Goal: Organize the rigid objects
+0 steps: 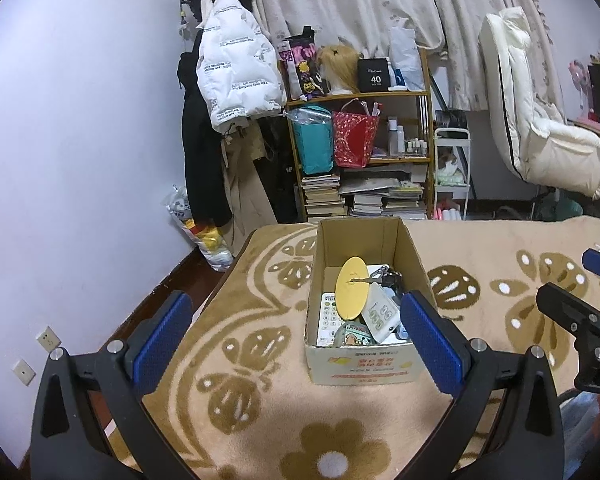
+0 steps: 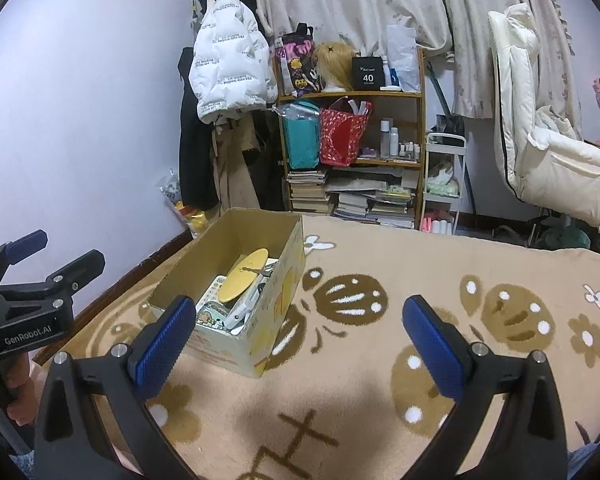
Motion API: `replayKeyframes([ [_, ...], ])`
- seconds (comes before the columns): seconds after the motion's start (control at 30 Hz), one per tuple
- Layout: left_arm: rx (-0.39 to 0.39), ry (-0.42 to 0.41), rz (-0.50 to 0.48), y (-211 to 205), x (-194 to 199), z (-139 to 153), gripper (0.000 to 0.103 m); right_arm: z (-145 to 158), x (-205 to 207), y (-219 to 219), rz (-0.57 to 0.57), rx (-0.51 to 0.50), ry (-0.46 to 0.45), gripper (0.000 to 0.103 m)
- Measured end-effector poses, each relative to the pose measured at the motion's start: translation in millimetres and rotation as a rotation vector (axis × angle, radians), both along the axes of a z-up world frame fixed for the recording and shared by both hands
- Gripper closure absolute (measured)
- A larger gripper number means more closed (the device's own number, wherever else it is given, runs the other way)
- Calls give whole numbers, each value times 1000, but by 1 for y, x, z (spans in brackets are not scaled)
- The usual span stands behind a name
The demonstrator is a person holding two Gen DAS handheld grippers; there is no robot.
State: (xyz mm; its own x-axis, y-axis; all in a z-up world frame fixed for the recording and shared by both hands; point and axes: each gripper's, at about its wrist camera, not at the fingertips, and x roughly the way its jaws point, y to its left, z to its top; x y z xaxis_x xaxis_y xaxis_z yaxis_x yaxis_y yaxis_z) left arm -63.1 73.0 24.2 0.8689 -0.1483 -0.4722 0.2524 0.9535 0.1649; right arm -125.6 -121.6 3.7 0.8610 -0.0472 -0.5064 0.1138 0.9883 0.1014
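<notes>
Two blue-padded fingers of the left gripper (image 1: 296, 334) are seen spread wide apart in the left wrist view, with nothing held between them. An open cardboard box (image 1: 414, 258) is set on a beige blanket (image 1: 240, 400) patterned with brown flowers and butterflies, and the box is framed between the fingers (the right pad overlaps its near right corner in the picture; contact cannot be judged). Inside the box a yellow oval disc (image 1: 352, 294) is propped at a tilt, with a bunch of keys (image 1: 384, 276) just behind it, a white remote control (image 1: 327, 318) lying flat to its left, and a small cartoon card (image 1: 354, 336) at the near wall. At the right edge the right gripper (image 1: 568, 280) is partly seen, held over the blanket and well apart from the box.

From the right wrist view, the right gripper (image 2: 296, 334) is likewise shown released, its pads wide apart and empty above bare blanket (image 2: 360, 380). The cardboard box (image 2: 276, 304) is seen to the left, its corner turned toward the camera, and the yellow oval disc (image 2: 242, 276) is seen leaning over the other items within. The left gripper (image 2: 60, 250) is seen at the far left edge, gripped by a hand (image 2: 18, 384) at its handle, its jaws parted. A wooden shelf (image 2: 420, 120) of bags, bottles and books is seen against the far wall.
</notes>
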Motion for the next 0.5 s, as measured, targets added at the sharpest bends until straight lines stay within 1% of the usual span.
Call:
replayKeyframes([
  [0.13,6,16,-30,-3,3,-4,0,-4,3,-5,-3,7,15,0],
  [0.23,24,12,-23,-5,4,-6,0,-7,5,-8,-7,14,26,0],
  [0.5,27,29,-7,-4,9,-10,0,-12,6,-11,-8,15,37,0],
])
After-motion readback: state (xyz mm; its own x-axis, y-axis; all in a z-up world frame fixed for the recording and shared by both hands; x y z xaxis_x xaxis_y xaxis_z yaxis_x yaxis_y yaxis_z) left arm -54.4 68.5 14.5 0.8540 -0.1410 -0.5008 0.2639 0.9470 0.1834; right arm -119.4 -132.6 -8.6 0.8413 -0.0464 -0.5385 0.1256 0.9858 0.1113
